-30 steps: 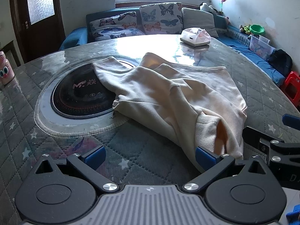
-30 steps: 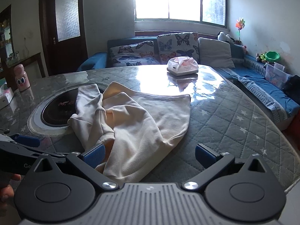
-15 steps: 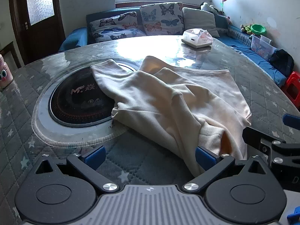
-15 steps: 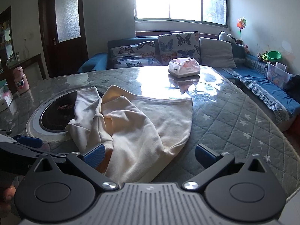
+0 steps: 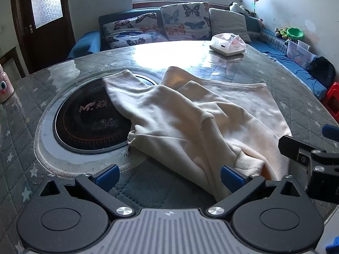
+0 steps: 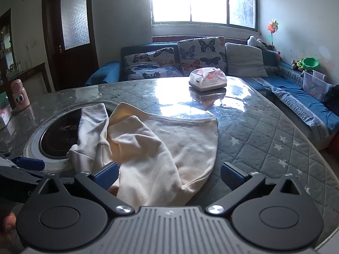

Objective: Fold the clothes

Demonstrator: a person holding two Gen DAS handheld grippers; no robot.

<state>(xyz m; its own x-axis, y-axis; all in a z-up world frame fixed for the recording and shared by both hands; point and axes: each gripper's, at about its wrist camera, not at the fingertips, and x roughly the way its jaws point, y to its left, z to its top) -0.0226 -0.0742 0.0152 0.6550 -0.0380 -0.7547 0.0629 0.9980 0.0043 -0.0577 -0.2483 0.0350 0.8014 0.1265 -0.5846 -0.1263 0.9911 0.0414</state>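
A cream sweatshirt (image 5: pixel 190 118) lies crumpled on the round quilted table (image 5: pixel 21 131), one sleeve draped over the black induction plate (image 5: pixel 84 118). It also shows in the right wrist view (image 6: pixel 152 148). My left gripper (image 5: pixel 168 174) is open and empty, just in front of the garment's near edge. My right gripper (image 6: pixel 168 174) is open and empty, with the near hem of the garment between its fingers and under them. The right gripper also shows at the right edge of the left wrist view (image 5: pixel 313 152).
A tissue box (image 6: pixel 207 79) stands at the far side of the table. A pink bottle (image 6: pixel 20 95) stands at the far left. A blue sofa with butterfly cushions (image 6: pixel 180 59) runs behind the table. A red stool (image 5: pixel 332 101) is on the right.
Both grippers have risen a little and drawn slightly back, so the garment sits lower in view. The garment has not moved. Both grippers stay open.
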